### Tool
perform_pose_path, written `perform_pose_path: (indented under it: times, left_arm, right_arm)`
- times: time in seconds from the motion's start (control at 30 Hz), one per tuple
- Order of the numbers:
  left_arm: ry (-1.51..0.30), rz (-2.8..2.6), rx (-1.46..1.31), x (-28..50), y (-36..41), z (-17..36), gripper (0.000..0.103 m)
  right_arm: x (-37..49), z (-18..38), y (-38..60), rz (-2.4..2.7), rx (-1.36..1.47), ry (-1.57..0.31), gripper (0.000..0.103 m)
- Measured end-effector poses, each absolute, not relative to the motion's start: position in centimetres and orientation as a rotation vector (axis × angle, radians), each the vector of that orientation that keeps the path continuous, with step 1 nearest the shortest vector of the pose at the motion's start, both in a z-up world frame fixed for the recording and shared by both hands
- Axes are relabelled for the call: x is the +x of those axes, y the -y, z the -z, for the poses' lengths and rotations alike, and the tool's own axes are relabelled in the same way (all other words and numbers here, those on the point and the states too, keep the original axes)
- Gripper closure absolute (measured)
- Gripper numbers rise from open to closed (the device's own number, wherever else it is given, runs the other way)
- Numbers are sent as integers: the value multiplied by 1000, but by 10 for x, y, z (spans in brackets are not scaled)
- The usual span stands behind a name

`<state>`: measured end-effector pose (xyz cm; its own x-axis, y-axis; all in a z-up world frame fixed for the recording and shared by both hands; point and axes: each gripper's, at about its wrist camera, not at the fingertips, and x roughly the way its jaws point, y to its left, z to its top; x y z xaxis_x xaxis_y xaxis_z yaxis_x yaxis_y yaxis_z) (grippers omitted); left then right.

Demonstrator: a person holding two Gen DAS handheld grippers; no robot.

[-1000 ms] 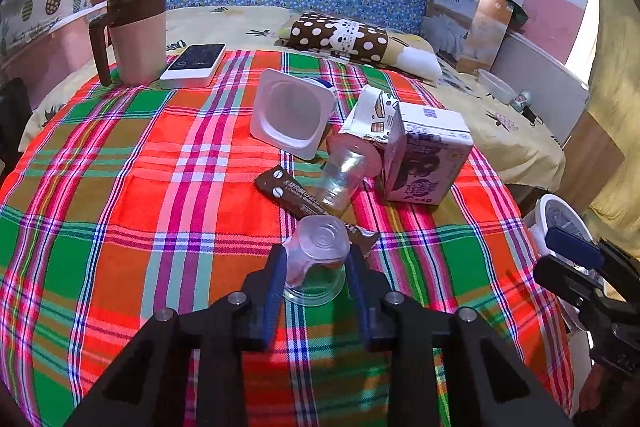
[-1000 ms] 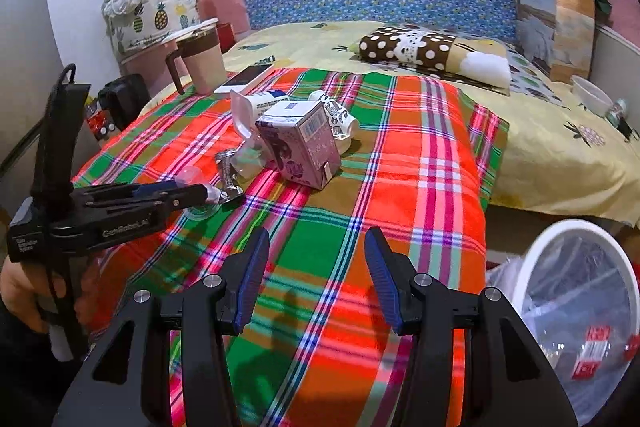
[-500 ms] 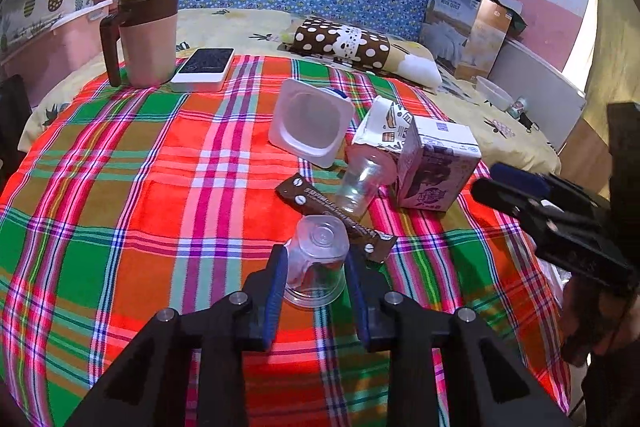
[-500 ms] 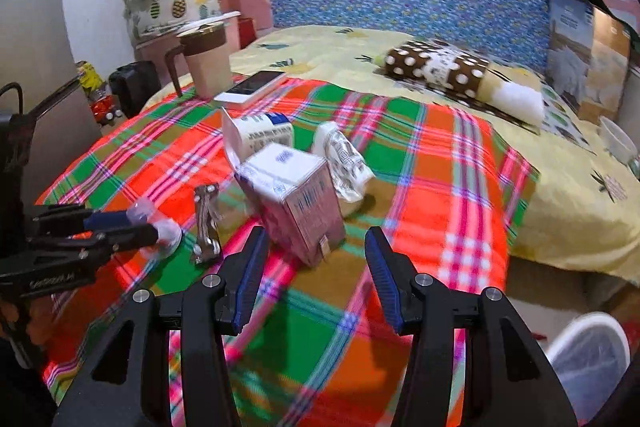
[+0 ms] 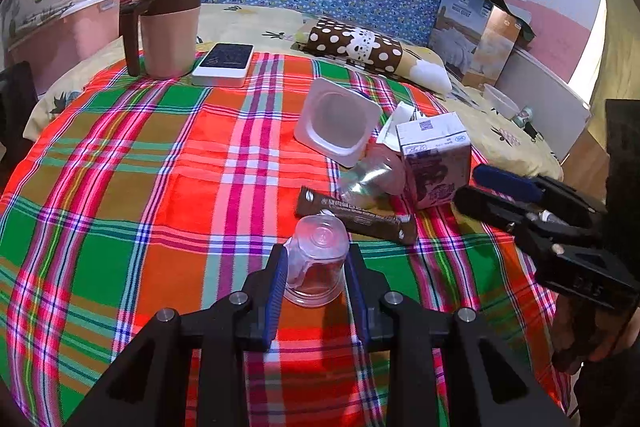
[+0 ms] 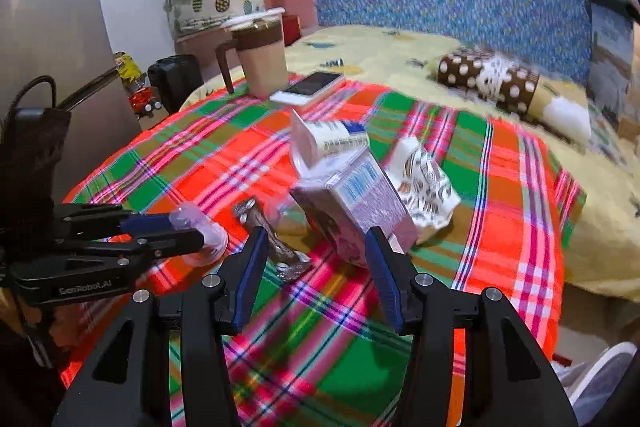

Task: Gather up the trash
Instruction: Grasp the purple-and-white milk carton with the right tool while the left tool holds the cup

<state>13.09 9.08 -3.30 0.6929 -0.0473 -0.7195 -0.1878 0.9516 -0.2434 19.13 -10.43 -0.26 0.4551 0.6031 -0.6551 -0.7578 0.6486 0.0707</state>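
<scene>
Left hand-held gripper clenches the clear plastic cup beside a brown wrapper; right hand-held gripper gapes before the milk carton.

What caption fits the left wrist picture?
Left tool grips an upside-down clear plastic cup on the plaid tablecloth; right tool nears the purple carton.

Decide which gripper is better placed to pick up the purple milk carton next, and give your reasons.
Right. The right gripper is open and empty, fingers already flanking the purple milk carton. The left gripper is closed on the clear plastic cup.
</scene>
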Motion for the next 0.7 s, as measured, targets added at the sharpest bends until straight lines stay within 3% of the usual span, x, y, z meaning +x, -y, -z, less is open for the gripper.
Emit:
perform_pose_path:
  times: [0.7]
  left_arm:
    - [-809,-50,-310,132,-91,37,73]
  right_arm:
    - [236,19,101,-890,-364,-695,46]
